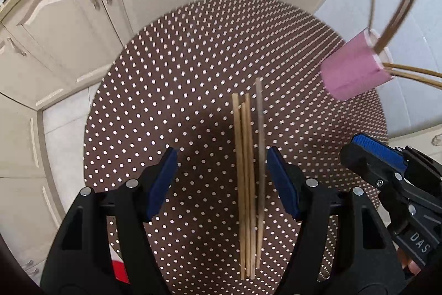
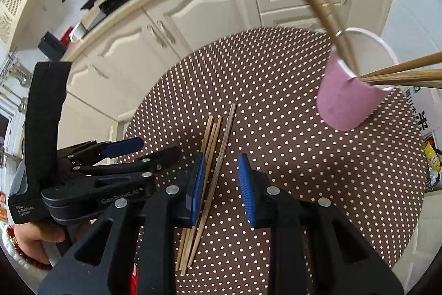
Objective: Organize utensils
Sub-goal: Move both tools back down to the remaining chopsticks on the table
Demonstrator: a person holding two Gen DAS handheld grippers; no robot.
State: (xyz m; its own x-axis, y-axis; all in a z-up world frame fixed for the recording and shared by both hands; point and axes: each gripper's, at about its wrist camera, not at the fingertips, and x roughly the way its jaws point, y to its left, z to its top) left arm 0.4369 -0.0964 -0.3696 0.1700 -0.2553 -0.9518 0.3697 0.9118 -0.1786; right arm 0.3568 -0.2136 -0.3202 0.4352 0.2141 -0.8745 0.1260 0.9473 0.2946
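While poised over loose tan wooden chopsticks (image 1: 248,184) on brown dotted table (image 1: 165,101): left gripper (image 1: 222,181) wide, empty; right gripper (image 2: 221,190) narrower, empty. Next, probably: pinch chopsticks, carry to pink cylindrical holder (image 1: 353,68) at two o'clock.

**Both grippers tipped steeply down, jaws parted**

Your left gripper (image 1: 222,179) points steeply downward with its blue pads standing wide apart, pressing on nothing. Your right gripper (image 2: 222,191) angles down just beside it, its jaws parted more narrowly and also clear of any contact. Your left hand (image 2: 36,239) wraps the handle at the frame's lower left.
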